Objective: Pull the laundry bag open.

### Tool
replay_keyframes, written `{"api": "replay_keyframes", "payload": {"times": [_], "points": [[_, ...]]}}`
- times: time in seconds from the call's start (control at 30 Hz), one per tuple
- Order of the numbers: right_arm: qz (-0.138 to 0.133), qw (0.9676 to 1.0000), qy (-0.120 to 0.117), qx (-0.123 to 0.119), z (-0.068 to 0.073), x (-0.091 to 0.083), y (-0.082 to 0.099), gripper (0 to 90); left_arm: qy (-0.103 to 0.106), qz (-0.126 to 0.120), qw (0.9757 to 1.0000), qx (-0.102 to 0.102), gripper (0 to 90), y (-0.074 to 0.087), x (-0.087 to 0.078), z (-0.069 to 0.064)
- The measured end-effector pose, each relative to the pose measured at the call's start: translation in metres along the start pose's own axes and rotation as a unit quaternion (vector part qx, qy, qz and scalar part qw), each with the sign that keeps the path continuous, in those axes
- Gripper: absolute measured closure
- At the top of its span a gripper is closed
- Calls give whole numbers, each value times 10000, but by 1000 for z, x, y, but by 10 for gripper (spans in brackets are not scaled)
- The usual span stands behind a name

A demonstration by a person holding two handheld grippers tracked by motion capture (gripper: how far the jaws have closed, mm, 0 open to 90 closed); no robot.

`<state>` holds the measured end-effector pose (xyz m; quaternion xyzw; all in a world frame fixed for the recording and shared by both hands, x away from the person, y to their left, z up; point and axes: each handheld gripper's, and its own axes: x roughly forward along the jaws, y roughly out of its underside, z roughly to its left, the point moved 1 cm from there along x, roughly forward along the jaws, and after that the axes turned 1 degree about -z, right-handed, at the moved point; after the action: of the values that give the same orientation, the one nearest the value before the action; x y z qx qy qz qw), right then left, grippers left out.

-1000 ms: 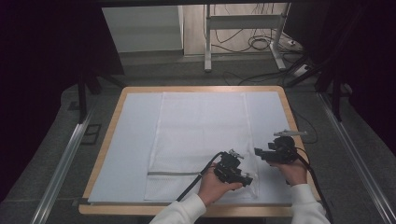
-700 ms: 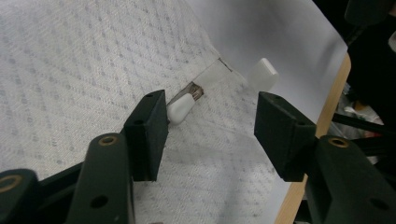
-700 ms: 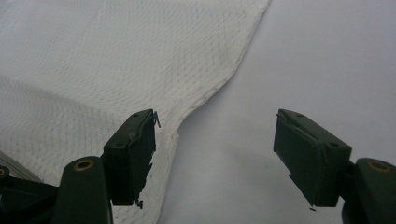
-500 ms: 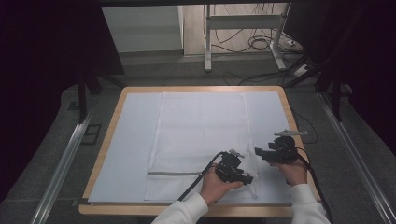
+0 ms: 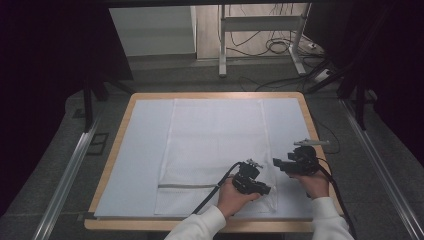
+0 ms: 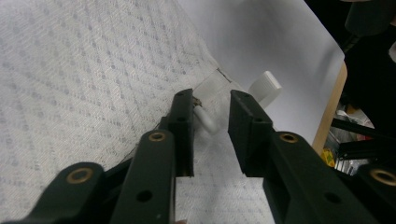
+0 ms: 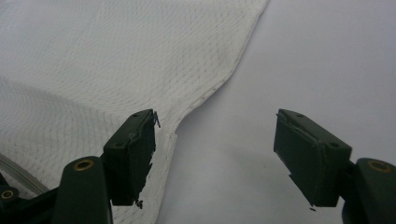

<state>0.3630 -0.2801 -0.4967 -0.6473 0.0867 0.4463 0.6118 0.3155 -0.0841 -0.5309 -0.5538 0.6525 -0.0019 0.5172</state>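
While left gripper (image 6: pixel 210 119) jaws closing round white tab (image 6: pixel 205 119), contact unclear; right gripper (image 7: pixel 215 140) spread over cloth (image 7: pixel 116 60) edge.

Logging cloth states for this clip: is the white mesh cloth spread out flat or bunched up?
Mostly spread flat: the cloth lies as a smooth rectangle on the table, rumpled only at its near right corner.

A wooden-rimmed table (image 5: pixel 116 150) carries a pale sheet, and on it lies a white mesh laundry bag (image 5: pixel 215 145), flat, with a grey zip band across its near end. The left gripper (image 5: pixel 260 186) sits low over the bag's near right corner — its jaws have just been closing, though whether they press the cloth cannot be told from up here. The right gripper (image 5: pixel 280 164) hovers just beside the bag's right edge, close to the left one.
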Motion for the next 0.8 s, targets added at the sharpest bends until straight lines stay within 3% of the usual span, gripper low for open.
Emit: {"api": "replay_keyframes", "payload": {"times": [0.4, 0.8], "points": [[9, 10000, 4, -16, 0, 0, 0, 286, -119, -1, 9999, 64, 856, -1, 0, 4], [-7, 10000, 22, 0, -2, -2, 0, 284, -106, -45, 9999, 127, 867, 0, -4, 4]]}}
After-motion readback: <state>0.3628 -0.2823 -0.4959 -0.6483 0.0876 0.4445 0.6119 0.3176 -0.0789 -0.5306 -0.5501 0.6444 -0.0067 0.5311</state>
